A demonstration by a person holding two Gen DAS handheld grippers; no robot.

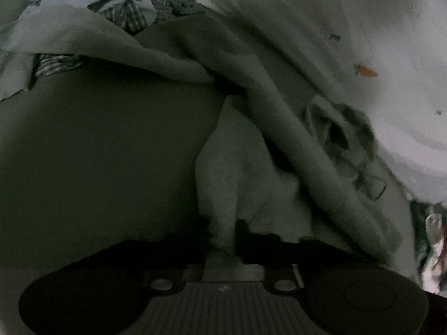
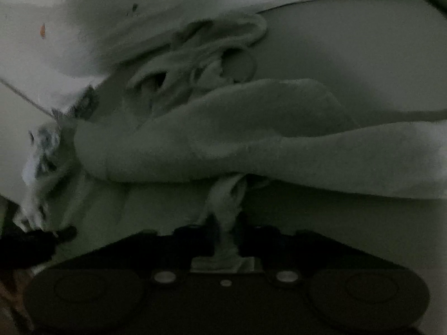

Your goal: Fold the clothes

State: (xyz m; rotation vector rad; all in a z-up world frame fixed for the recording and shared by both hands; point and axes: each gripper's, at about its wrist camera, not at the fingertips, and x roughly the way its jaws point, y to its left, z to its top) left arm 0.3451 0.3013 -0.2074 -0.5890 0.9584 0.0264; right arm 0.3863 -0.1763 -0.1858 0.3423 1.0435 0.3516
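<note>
1. Both tongs are clamped on cloth: our left gripper [image 1: 222, 240] has its dark fingers drawn in tight on a narrow pinch of the grey garment [image 1: 251, 167], with only that strip of fabric showing between them.
2. Our right gripper [image 2: 227, 237] is closed the same way on a twisted bunch of fabric, which we take to be the same grey garment [image 2: 251, 145] (the light is poor, so we cannot be sure of the colour).
3. From the left wrist camera, we see the garment rise from the pinch and run up and to the left as a thick rolled fold, lying over a dark flat surface [image 1: 97, 145].
4. Beside that fold, to the right, a tangle of straps [image 1: 343, 136] lies bunched, its shape too blurred for us to name.
5. A pale printed sheet [image 1: 363, 42] with a small orange carrot motif [image 1: 366, 70] fills the upper right of that view.
6. At the upper left we see a checked cloth [image 1: 131, 16] crumpled among other light fabric.
7. In the right wrist view, the garment lies across the frame as a long padded roll just ahead of the fingers.
8. Behind it sits the strap tangle [image 2: 201, 64], touching the edge of the printed sheet [image 2: 83, 28].
9. A dark object [image 2: 33, 243] shows at the lower left, too dim to identify.
</note>
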